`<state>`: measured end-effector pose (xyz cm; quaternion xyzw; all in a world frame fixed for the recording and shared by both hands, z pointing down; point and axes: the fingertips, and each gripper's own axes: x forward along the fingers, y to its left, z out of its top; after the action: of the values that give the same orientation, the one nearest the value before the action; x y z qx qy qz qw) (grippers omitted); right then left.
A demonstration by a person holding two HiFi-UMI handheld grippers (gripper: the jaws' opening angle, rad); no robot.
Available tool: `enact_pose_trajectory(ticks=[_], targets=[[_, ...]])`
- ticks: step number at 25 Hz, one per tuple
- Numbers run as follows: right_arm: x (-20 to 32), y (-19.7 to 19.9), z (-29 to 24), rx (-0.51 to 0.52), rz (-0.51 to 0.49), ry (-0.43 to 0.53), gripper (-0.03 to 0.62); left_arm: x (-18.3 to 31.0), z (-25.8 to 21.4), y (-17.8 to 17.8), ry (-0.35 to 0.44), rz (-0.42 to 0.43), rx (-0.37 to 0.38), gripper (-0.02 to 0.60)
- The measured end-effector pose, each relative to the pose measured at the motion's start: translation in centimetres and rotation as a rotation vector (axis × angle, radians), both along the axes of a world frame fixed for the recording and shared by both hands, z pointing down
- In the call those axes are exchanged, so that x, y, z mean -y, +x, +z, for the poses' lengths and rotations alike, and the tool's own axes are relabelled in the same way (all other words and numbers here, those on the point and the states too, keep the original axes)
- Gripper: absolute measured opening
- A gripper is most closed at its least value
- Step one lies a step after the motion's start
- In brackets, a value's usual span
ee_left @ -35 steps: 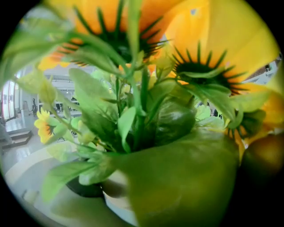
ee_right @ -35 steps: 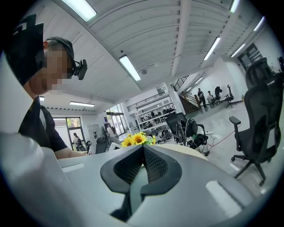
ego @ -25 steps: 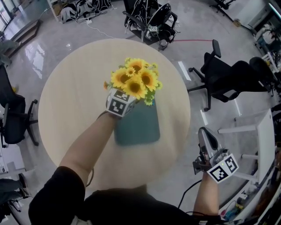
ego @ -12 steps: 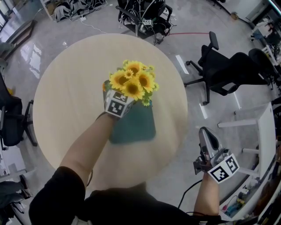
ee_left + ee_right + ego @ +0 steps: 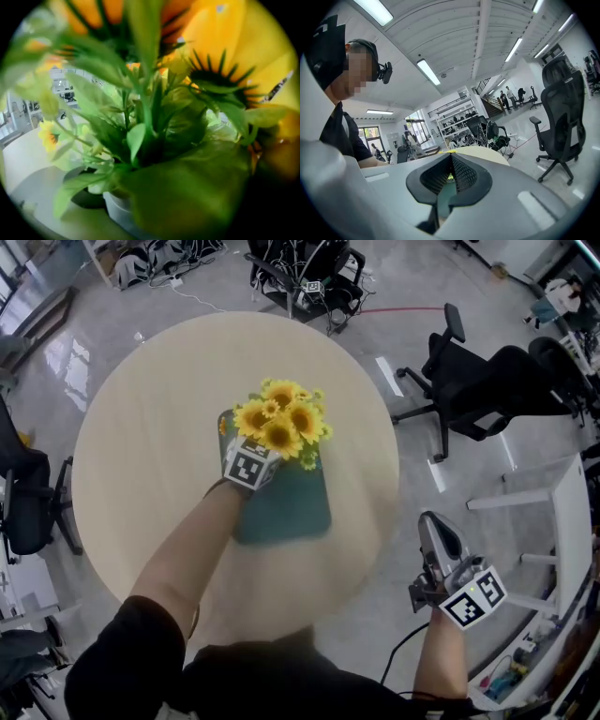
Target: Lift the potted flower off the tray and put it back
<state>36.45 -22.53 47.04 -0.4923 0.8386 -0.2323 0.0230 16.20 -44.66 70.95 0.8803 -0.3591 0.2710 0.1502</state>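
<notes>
We see the pot of yellow sunflowers with green leaves (image 5: 281,423) above the far end of the dark green rectangular tray (image 5: 291,512), which lies near the middle of the round pale wooden table (image 5: 141,427). From the head view the blooms cover the tray's far edge, and we cannot tell whether the pot's base touches the tray.

The left gripper (image 5: 249,463), topped by its black-and-white marker cube, sits right against the near side of the bouquet over the tray, with the person's bare forearm (image 5: 183,554) reaching across the near edge of the table. In the left gripper view, leaves and petals crowd right up to the lens. Only a piece of the small white pot (image 5: 116,206) shows low on the left, with a dark shadow beside it on the grey-green surface. A blurred green leaf covers the place where the fingers would be, so we cannot tell whether they grip the pot.

The right gripper (image 5: 436,538) hangs off the table, well clear of its near right edge, over the grey floor. Its own view shows the black ribbed pads (image 5: 461,173) drawn together to a thin slit with nothing between them. Beyond them we see the table's edge (image 5: 483,152) and a black office chair (image 5: 560,117).
</notes>
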Motion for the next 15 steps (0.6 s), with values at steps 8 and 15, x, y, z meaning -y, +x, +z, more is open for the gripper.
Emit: enact_pose_trajectory(ticks=[8, 15], targets=[[-0.3, -1.2, -3.2, -0.011, -0.004, 0.043, 0.014, -2.3, -2.3, -2.8, -0.035, -0.026, -0.022, 0.535], [0.3, -4.5, -6.9, -0.033, -0.034, 0.093, 0.014, -4.7, -4.7, -8.4, -0.059, -0.083, -0.035, 0.534]])
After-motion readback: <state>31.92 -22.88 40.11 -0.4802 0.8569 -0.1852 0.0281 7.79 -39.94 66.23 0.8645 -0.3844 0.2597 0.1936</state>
